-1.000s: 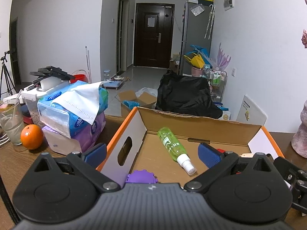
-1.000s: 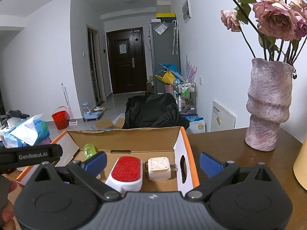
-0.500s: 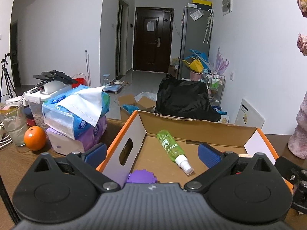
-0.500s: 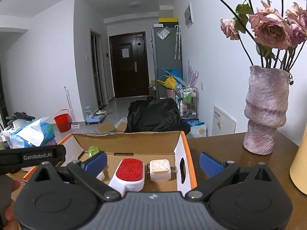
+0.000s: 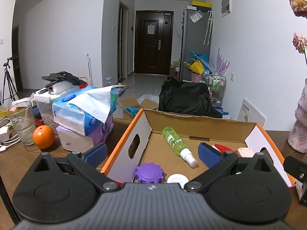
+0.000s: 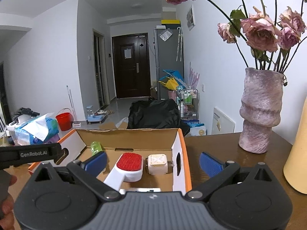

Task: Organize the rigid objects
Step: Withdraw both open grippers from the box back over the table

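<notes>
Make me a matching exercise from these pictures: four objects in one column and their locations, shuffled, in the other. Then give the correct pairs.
Objects:
1. green plastic spray bottle
2. round orange fruit
3. rough pinkish ceramic vase with dried roses
4. purple ridged round cap

Locations:
A. on the wooden table, right of the box
B. lying on its side inside the cardboard box with orange edges, white nozzle toward the camera
C. on the table beside the clear drinking glass
D. inside the box, at its near left corner

Pairs: 1-B, 2-C, 3-A, 4-D
</notes>
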Demonstrator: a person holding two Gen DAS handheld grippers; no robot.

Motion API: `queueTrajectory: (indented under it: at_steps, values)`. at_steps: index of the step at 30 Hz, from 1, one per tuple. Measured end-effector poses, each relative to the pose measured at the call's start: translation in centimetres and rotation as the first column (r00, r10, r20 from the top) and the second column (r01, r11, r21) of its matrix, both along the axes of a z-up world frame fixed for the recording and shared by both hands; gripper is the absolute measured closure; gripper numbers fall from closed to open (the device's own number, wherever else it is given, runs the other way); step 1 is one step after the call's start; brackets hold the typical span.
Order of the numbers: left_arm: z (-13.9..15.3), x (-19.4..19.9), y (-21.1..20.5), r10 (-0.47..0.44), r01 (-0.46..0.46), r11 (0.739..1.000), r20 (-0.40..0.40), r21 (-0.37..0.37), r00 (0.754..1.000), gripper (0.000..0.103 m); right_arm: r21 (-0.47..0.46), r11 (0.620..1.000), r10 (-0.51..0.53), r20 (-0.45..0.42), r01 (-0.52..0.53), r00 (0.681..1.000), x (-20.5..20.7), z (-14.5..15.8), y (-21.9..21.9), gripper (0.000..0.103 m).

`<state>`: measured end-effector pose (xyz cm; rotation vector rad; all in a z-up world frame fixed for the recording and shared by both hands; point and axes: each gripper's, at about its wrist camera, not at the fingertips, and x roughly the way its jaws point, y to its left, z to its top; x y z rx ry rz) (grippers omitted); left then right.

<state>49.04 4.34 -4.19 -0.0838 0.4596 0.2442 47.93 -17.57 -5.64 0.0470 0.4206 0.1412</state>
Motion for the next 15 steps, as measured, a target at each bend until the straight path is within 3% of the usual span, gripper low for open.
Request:
queueTrajectory:
  at_steps: [15]
  values:
    - [0.2,-4.0,0.1,-0.003,0.003,1.0,0.013,0.012,1.0,0.0,-0.015,1.0,-0.004,0.012,0.004,1.0,-3.8,0.4,-1.1,0.0]
